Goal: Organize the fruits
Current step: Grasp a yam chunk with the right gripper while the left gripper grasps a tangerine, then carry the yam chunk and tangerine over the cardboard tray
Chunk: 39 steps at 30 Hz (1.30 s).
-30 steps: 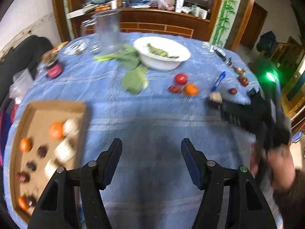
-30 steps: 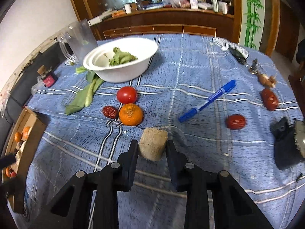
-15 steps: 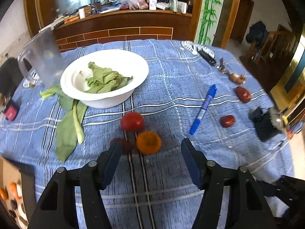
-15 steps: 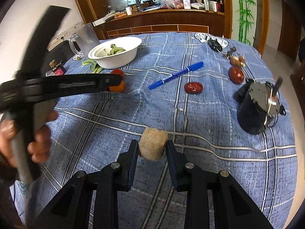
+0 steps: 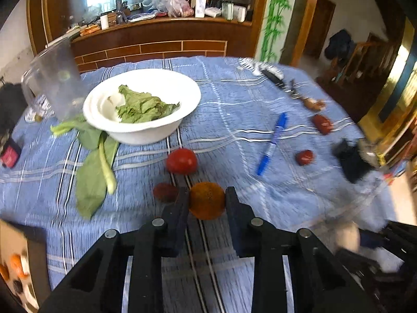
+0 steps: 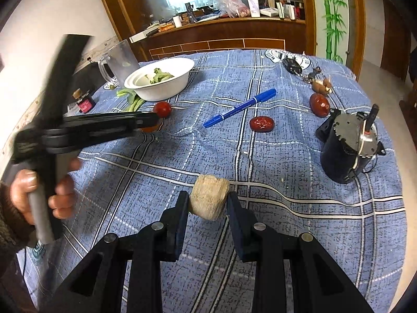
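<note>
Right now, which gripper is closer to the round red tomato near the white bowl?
Left. The left gripper has just closed its fingers on the orange tangerine right beside the round red tomato. The right gripper holds a beige fibrous chunk farther back.

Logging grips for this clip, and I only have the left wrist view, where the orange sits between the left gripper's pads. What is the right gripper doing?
Observer: The right gripper is shut on a pale fibrous block.
Operator: What is the blurred black thing at my right edge?
Observer: A black cylindrical device with a toothed metal plate on its end, resting on the blue tablecloth.
Operator: Anything about the left gripper that I cannot see?
Observer: A hand grips its handle. The left gripper has just been closing its jaws, with the orange between them.
</note>
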Available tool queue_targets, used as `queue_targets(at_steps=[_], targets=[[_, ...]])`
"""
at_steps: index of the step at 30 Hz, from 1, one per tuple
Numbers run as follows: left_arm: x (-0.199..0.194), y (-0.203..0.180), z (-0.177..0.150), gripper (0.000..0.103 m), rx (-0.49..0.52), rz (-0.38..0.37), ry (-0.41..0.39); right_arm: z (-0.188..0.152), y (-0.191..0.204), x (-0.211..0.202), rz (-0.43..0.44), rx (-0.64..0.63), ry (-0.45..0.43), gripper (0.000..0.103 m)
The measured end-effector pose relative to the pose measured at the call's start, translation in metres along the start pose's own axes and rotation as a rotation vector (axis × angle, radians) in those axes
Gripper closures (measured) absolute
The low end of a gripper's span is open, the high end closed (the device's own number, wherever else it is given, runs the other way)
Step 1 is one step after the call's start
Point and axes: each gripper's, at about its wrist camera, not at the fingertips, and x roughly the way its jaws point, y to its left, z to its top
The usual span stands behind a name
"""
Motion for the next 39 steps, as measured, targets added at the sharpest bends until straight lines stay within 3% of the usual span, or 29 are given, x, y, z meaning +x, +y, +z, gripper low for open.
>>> queue_targets(at_steps=[5,13,20,31,39], targets=[[-0.054,0.007,-0.032,0.076,-0.016,-0.039,-0.038,-0.009,0.015,-0.009,-0.019,-0.036,0.002,0.071],[-0.115,0.030,-0.113,0.076,-0.065,-0.028,-0.020,-0.034,0.044,-0.017,-0.043,-0.098,0.023,0.071],[-0.172,0.072,-0.158,0.076,-0.151,0.011,-0.063,-0.044,0.086,-0.014,-0.048,-0.157,0.051,0.071],[-0.231,0.154,-0.194,0.076,-0.261,0.111,-0.116,-0.022,0.180,0.011,0.065,-0.244,0.057,0.071],[-0.249,0.214,-0.209,0.075,-0.325,0.198,-0.120,0.010,0.261,0.035,0.143,-0.354,0.039,0.071]])
